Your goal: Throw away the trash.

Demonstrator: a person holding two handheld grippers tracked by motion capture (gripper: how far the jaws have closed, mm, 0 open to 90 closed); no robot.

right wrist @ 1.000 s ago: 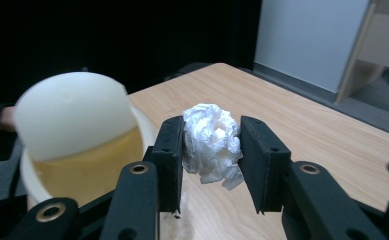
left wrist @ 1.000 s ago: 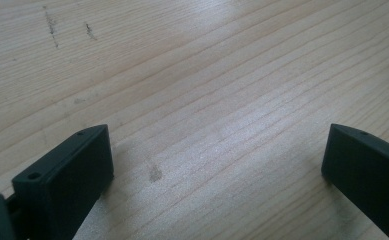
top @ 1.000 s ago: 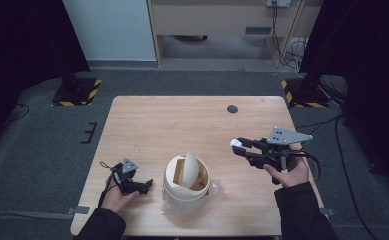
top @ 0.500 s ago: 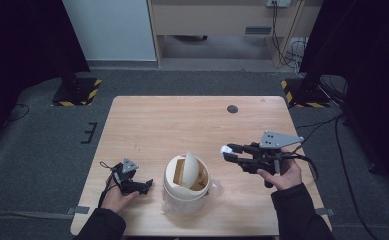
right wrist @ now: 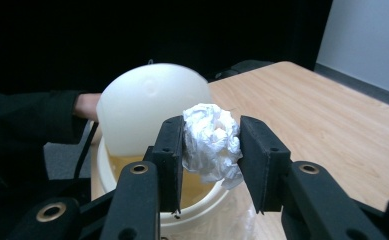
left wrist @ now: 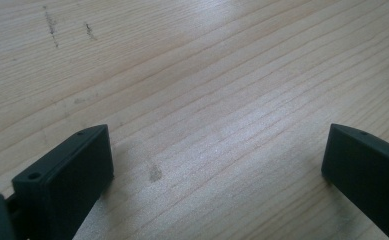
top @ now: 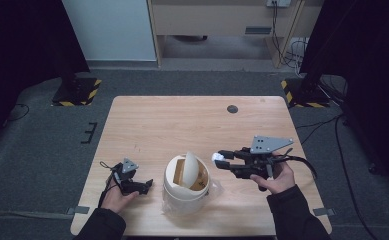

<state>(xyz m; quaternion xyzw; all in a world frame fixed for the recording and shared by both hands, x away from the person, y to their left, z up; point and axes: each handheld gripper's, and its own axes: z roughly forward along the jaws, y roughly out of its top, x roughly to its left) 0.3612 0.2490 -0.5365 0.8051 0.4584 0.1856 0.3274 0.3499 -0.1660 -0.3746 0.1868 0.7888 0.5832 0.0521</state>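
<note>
we've got the right gripper [right wrist: 211, 145] pinching a crumpled paper wad [right wrist: 212, 142] just beside the cream bin [top: 186, 181] w/ its swing lid [right wrist: 149, 107] tilted; left gripper [left wrist: 217, 165] spread wide over bare table [left wrist: 207, 75].

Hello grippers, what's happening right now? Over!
Right gripper shut on crumpled paper ball, beside the bin. Left gripper open, resting on table. Bin's swing lid tipped, nothing blocking.
</note>
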